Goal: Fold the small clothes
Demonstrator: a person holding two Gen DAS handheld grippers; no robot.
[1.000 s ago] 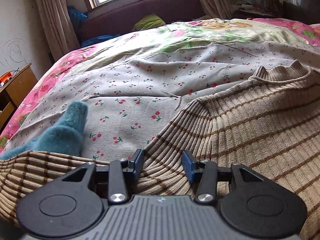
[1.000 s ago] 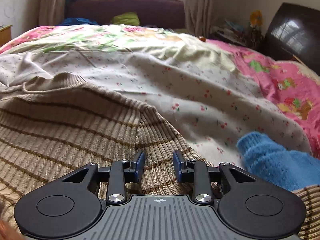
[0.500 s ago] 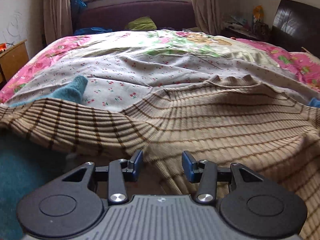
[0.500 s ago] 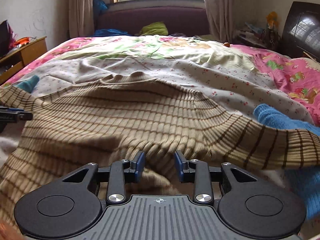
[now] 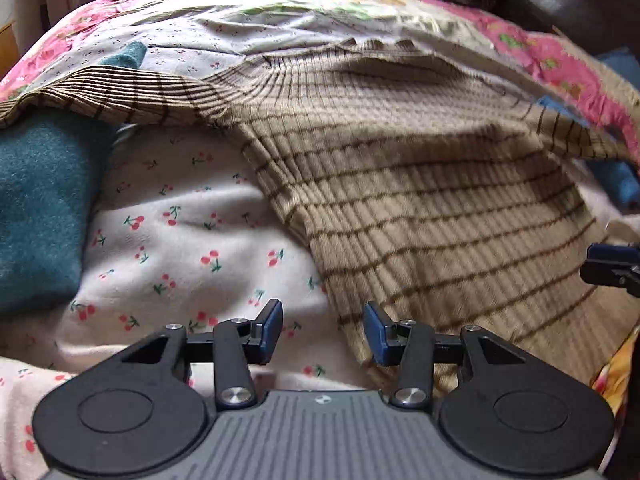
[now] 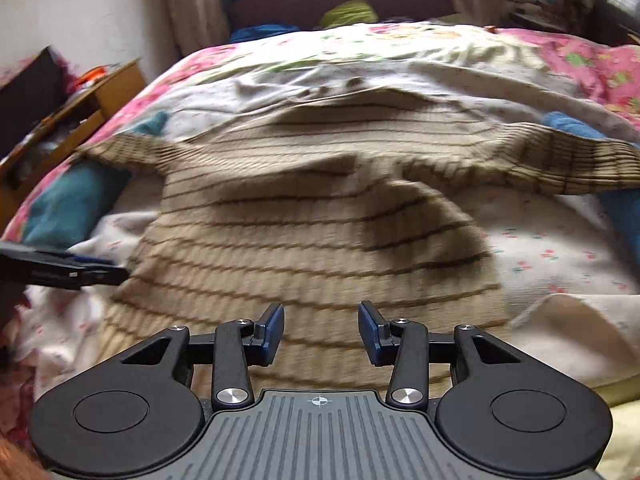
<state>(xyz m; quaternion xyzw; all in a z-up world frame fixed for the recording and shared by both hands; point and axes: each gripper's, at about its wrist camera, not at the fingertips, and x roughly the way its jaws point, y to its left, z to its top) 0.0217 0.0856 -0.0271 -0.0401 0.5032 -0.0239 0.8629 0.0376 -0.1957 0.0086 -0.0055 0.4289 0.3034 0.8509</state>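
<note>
A beige ribbed sweater with thin brown stripes (image 5: 420, 184) lies spread on the bed, sleeves out to both sides; it also shows in the right wrist view (image 6: 312, 216). My left gripper (image 5: 323, 330) is open and empty, over the cherry-print sheet at the sweater's lower left edge. My right gripper (image 6: 321, 330) is open and empty, just above the sweater's lower hem. Each gripper's tip shows in the other's view: the right one (image 5: 612, 268) and the left one (image 6: 68, 268).
A teal garment (image 5: 40, 208) lies under the left sleeve and a blue one (image 6: 576, 128) under the right sleeve. The cherry-print sheet (image 5: 180, 248) covers the bed over a pink floral quilt (image 6: 592, 64). A wooden bedside table (image 6: 80, 100) stands at the left.
Both grippers have pulled back toward the near edge of the bed and tilted down. The sweater's body now lies flat in front of them, and both jaws have opened wider.
</note>
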